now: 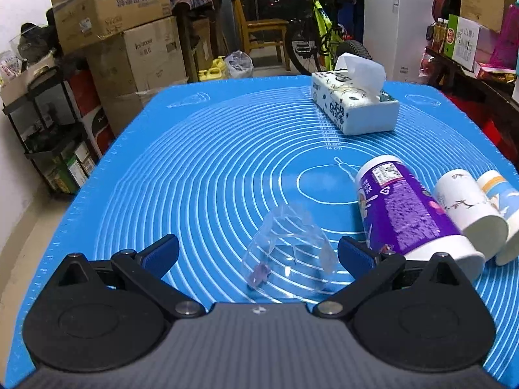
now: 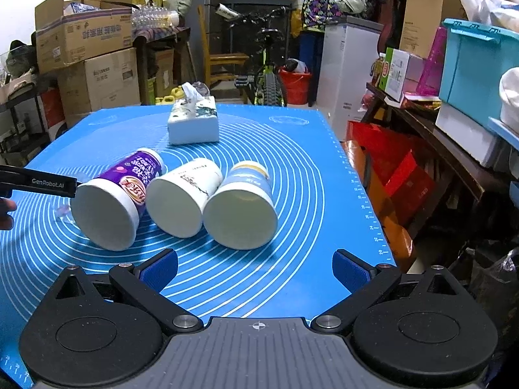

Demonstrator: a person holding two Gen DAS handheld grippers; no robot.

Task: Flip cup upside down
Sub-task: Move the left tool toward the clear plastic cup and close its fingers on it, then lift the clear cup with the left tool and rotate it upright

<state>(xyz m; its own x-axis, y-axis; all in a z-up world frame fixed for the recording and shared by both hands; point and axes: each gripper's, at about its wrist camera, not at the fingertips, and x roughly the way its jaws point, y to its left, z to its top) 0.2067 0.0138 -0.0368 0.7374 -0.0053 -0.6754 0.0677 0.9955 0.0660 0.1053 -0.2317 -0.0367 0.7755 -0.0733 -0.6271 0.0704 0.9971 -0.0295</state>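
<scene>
A clear plastic cup lies on its side on the blue mat, between the open fingers of my left gripper, not gripped. A purple cup, a white cup and a blue-and-white cup lie on their sides to its right. In the right wrist view the purple cup, white cup and blue-and-white cup lie ahead, mouths toward me. My right gripper is open and empty, short of them. The left gripper's body shows at the left edge.
A tissue box stands at the back of the mat, also in the right wrist view. Stacked cardboard boxes are at the left, a bicycle behind, a cluttered side table at the right. The mat's right edge is close.
</scene>
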